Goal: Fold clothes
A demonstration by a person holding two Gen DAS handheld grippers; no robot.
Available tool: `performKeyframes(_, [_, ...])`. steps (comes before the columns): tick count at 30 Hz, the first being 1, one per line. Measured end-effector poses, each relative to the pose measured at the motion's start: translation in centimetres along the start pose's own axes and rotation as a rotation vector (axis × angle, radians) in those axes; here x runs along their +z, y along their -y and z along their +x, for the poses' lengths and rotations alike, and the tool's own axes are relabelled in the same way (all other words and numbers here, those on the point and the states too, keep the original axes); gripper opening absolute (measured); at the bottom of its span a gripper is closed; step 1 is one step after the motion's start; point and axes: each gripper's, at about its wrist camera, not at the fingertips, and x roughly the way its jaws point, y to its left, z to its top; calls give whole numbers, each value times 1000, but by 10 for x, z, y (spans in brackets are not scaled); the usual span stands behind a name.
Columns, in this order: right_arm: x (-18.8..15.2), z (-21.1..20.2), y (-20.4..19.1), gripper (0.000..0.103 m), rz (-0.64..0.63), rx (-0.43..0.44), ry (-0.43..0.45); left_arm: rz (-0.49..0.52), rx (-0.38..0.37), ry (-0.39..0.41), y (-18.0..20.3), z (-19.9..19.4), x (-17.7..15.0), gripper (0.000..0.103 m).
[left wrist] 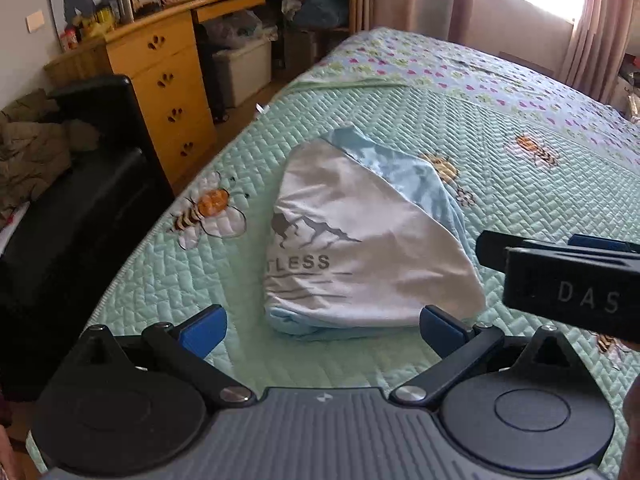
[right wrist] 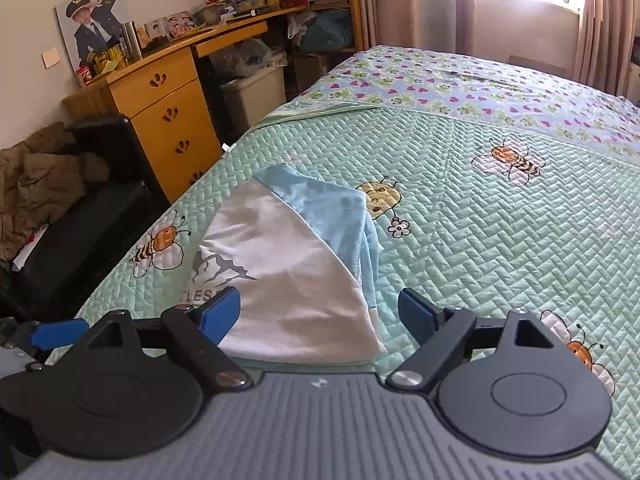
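A folded shirt [left wrist: 360, 240] lies on the bed [left wrist: 520, 208]; both hand-held grippers, left [left wrist: 322, 330] and right [right wrist: 320, 314], gape empty. Only the left view shows the right gripper's side.

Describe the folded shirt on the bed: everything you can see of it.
The shirt is folded into a compact bundle lying flat on the green quilted bedspread, near the bed's left edge, beside a printed bee. The top panel is white, soft knit-looking fabric with a grey mountain graphic and the partial lettering "TLESS". Pale blue fabric shows along the far edge, right side and underneath at the near edge. Mild wrinkles. Both the left gripper and right gripper are open and grip nothing.
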Motion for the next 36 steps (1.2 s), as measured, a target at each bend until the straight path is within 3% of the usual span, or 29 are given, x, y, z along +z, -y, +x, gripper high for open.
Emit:
performKeyframes(8, [0, -3, 0, 86, -7, -8, 1, 6, -10, 8, 0, -4, 3, 102])
performKeyframes(17, [-7, -4, 1, 87, 10, 7, -14, 25, 40, 10, 7, -2, -2, 102])
performKeyframes(26, [-11, -5, 2, 87, 21, 21, -16, 81, 110, 129, 12, -12, -6, 102])
performKeyframes(36, [-13, -8, 7, 87, 40, 22, -3, 73, 105, 132, 13, -14, -5, 102])
